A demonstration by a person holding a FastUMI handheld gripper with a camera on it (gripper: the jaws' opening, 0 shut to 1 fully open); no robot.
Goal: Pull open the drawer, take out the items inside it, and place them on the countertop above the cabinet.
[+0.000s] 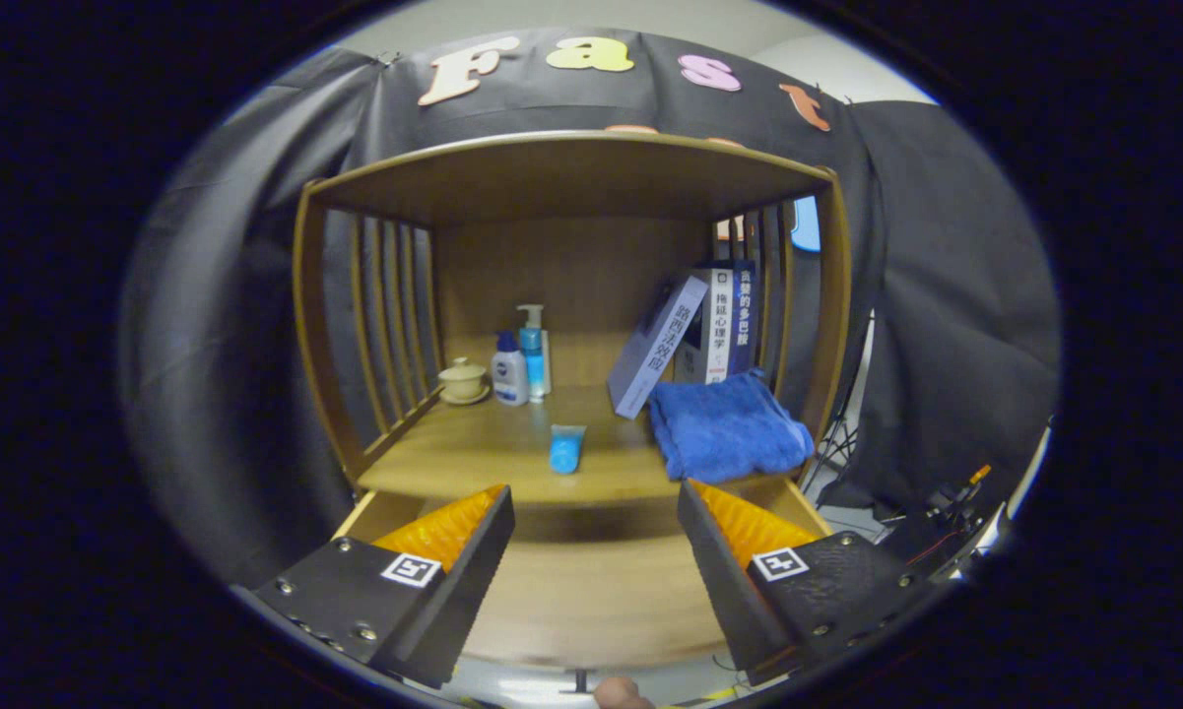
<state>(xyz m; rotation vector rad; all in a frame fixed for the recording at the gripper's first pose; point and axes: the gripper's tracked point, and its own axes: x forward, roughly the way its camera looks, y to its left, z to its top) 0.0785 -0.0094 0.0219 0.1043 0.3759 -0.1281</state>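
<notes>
The wooden drawer (591,601) stands pulled out below the countertop (473,453), and the part of its floor seen between the fingers is bare wood. My gripper (596,517) is open above the drawer, with nothing between its fingers. A small blue tube (565,449) stands on the countertop just beyond the fingers, near the front edge. To its right a folded blue towel (727,425) lies on the countertop, reaching the front right corner.
At the back of the shelf stand a ceramic lidded cup (463,380), a white-and-blue bottle (509,372), a pump bottle (534,350) and several books (694,330), one leaning. Slatted wooden sides (379,325) and a top board (571,172) enclose the shelf. Cables lie at the lower right.
</notes>
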